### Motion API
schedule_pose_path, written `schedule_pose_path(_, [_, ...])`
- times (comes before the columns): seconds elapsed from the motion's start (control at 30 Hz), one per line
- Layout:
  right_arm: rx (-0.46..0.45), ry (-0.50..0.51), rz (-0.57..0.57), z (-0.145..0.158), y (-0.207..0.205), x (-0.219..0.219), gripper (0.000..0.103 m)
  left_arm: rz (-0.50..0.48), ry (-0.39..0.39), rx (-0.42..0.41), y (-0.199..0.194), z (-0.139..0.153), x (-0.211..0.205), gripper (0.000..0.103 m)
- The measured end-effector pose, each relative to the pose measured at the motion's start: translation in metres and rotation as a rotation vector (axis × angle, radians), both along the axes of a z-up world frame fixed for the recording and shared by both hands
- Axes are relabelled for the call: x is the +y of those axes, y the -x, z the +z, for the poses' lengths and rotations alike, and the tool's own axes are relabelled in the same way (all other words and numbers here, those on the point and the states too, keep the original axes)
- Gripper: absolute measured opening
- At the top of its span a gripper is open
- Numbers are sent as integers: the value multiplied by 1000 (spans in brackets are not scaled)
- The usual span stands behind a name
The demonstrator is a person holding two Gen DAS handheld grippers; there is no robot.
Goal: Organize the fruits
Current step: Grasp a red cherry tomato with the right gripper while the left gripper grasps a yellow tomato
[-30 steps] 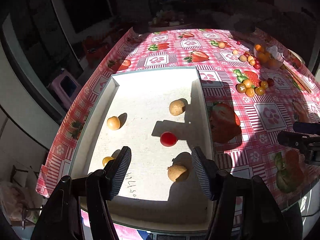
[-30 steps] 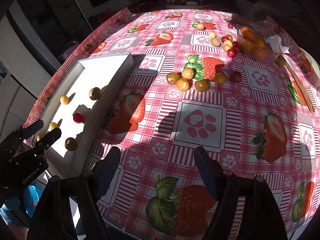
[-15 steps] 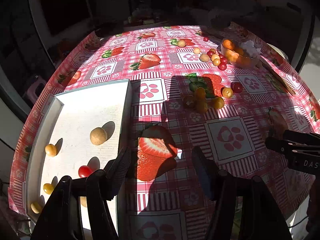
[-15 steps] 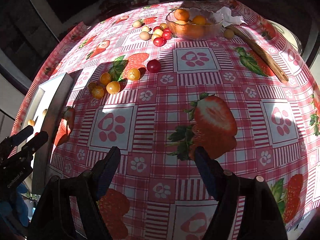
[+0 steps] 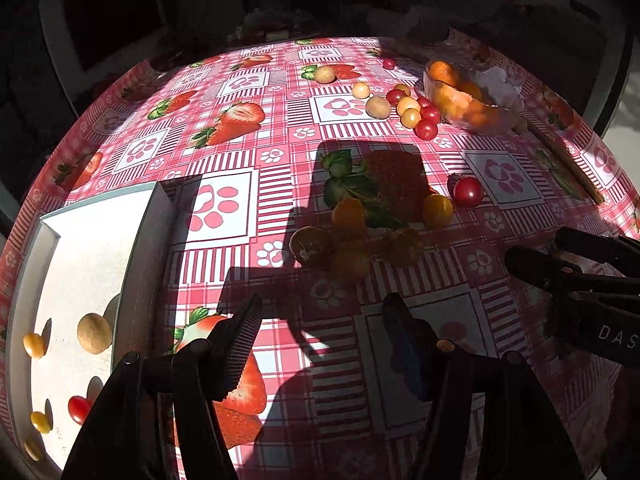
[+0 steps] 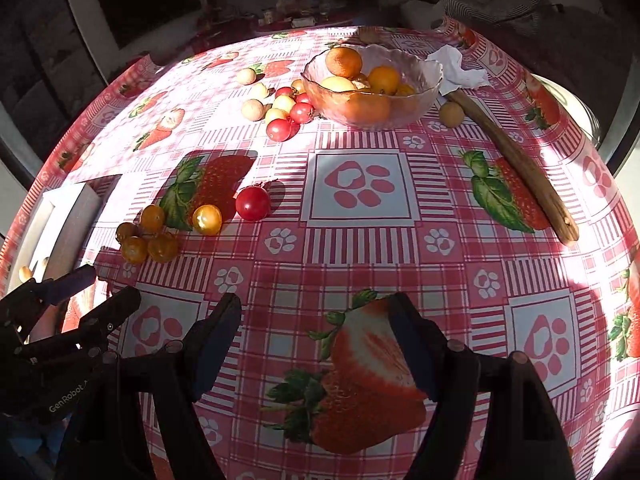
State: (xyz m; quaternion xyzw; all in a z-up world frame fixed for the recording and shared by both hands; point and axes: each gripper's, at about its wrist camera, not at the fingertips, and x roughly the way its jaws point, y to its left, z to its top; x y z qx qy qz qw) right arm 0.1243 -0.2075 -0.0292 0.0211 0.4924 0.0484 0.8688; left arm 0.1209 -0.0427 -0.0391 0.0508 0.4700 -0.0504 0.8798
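A white tray (image 5: 144, 240) at the left holds several small fruits, among them a brown round one (image 5: 94, 333) and a red tomato (image 5: 79, 408). A cluster of yellow-orange tomatoes (image 5: 352, 216) (image 6: 154, 236) and a red tomato (image 5: 468, 191) (image 6: 253, 203) lie mid-table. More small fruits (image 6: 280, 110) sit beside a glass bowl (image 6: 424, 92) of oranges. My left gripper (image 5: 320, 336) is open and empty, just short of the cluster. My right gripper (image 6: 316, 344) is open and empty over the cloth, to the right of the left one.
A long wooden stick (image 6: 516, 164) lies right of the bowl, with a lone yellow fruit (image 6: 451, 114) and crumpled white paper (image 6: 460, 70) near it. A strawberry-print tablecloth (image 6: 400, 248) covers the round table. Dark furniture stands beyond the far edge.
My left gripper has swung right, from over the tray to the table in front of the tomato cluster. My right gripper has moved right and forward toward the bowl side. Both stayed open.
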Motion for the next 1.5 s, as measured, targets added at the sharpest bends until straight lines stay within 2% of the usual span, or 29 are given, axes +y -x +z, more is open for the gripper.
schedule_pose_path(0.2, [-31,27,42,-2,-21,13,79,-12,7,-24,-14,-1,-6,64])
schedule_pose_path(0.47, [-77,61,96,-4,-45,31,66,-23,45,-45,-25,-3,-6,64])
schedule_pose_path(0.57, [-90,76,119,-4,-50,37,52,-42,48,-56,-25,-3,-8,57])
schedule_pose_path(0.63, [-94,68,138,-3,-52,40,29,-53,56,-61,-24,-2,-9,46])
schedule_pose_path(0.67, [-91,64,140,-3,-52,40,24,-63,60,-61,-24,-1,-10,39])
schedule_pose_path(1.13, [-33,-67,85,1,-19,15,24,-79,104,-42,-3,4,-5,38])
schedule_pose_path(1.2, [-20,-84,72,1,-12,10,24,-84,102,-42,2,4,-5,29])
schedule_pose_path(1.5, [-7,-96,50,2,10,1,24,-74,88,-64,2,-1,-4,29])
